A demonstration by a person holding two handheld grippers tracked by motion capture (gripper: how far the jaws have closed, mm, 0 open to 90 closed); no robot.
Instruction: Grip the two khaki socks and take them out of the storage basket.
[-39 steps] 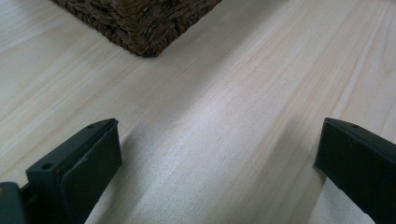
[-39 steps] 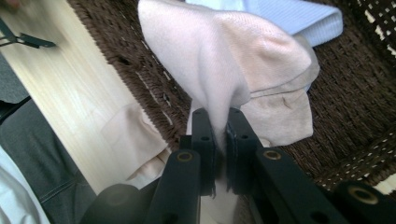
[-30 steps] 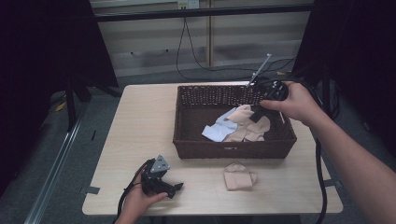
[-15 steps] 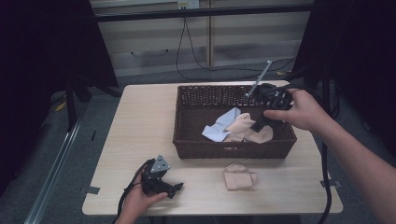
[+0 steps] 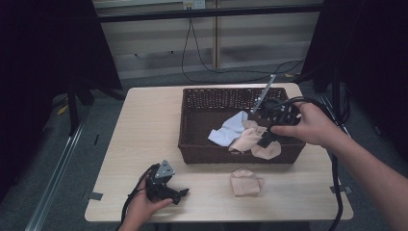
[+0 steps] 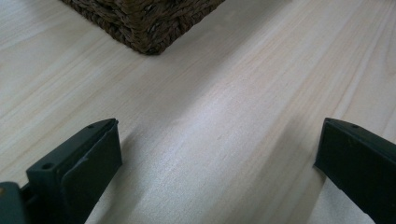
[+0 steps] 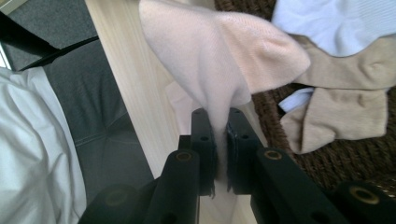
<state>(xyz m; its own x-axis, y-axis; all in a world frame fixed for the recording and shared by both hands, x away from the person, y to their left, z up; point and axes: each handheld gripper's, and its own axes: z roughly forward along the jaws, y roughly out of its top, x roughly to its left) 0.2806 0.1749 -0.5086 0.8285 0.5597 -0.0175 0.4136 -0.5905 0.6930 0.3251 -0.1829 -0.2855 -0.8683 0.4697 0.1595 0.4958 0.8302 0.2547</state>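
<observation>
Right gripper (image 5: pixel 263 140) holds a pale pink sock (image 5: pixel 246 138) over the wicker basket (image 5: pixel 192 144).

In the high view the sock hangs above the basket's front part, near a white cloth (image 5: pixel 230 131); a folded sock (image 5: pixel 245 182) lies on the table (image 5: pixel 144 125) in front. The left gripper (image 5: pixel 166 187) rests on the table. In the left gripper view, its jaws stand wide apart with nothing between them. In the right gripper view, the jaws are pressed together on the pink sock (image 7: pixel 219 70).

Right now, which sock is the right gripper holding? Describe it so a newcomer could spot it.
Find the brown woven basket on the wooden table. Over its front right part, the right gripper is shut on a pale pink sock. Unlike the white and beige pieces lying in the basket, it hangs pinched between the jaws.
</observation>
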